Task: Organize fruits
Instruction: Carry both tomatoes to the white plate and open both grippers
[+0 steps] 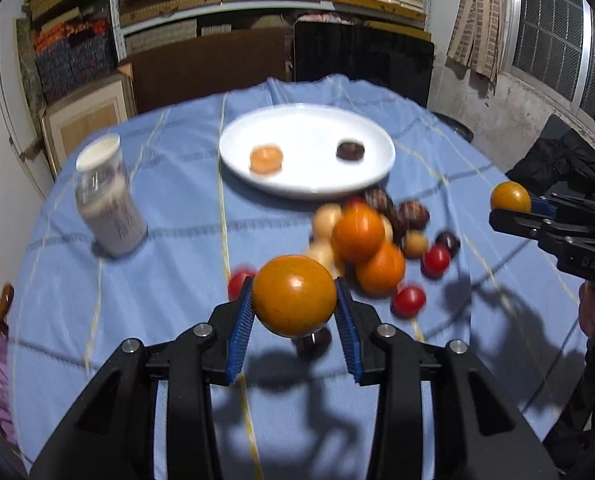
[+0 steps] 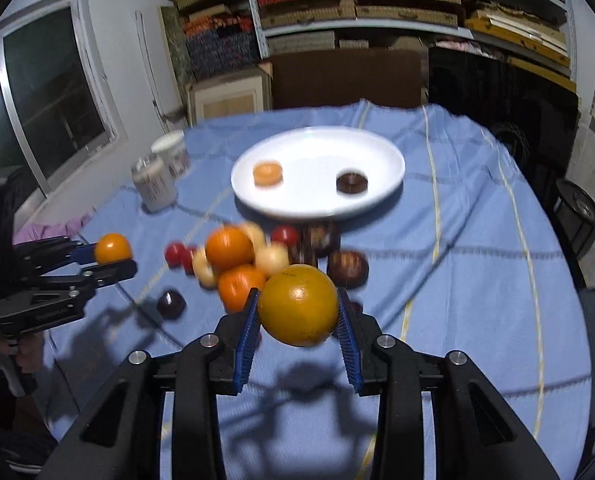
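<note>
Early stage of sorting. The white plate holds only an orange piece and a dark piece. Left tool and right tool each pinch an orange fruit above the counter; the mixed fruit pile remains unsorted just before the plate.

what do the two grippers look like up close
Both match: the left gripper and right gripper have black angular plastic frames, silver round bolts and blue ribbed pads on the fingers. The right one's side bears faint embossed lettering.
</note>
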### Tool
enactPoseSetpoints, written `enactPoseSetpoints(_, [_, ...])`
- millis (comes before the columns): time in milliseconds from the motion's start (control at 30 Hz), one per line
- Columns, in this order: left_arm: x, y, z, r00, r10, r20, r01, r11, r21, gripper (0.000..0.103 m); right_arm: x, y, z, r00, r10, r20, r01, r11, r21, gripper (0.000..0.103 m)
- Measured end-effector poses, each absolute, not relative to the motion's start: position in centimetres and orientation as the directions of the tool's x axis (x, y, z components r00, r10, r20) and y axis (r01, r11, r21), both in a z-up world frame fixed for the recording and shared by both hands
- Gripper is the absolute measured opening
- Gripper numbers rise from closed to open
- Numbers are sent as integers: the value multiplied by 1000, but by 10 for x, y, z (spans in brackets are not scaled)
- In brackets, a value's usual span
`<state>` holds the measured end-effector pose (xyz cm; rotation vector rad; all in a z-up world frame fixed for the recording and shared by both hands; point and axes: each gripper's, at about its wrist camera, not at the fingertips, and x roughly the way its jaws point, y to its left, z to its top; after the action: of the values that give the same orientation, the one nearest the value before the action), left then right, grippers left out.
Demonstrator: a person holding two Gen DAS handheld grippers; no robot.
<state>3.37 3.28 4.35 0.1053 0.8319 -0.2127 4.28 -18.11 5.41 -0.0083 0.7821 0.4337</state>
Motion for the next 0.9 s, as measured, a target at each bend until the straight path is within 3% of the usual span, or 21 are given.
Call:
enactPoseSetpoints(233, [103,31,56,674,-123,-728,195,981,15,38,97,-182,69,643,390,-659,-354,914,197,37])
enactPoseSetpoints(533, [187,8,26,606,-132,-784,205,979,-6,38,184,-159,22,564,366,-740,-318,924,215,37])
enactPoseSetpoints(900, [248,0,-22,499,-125,-857,181,983,-38,38,232,-143,-17,495,321,-808,-316,932,177,38])
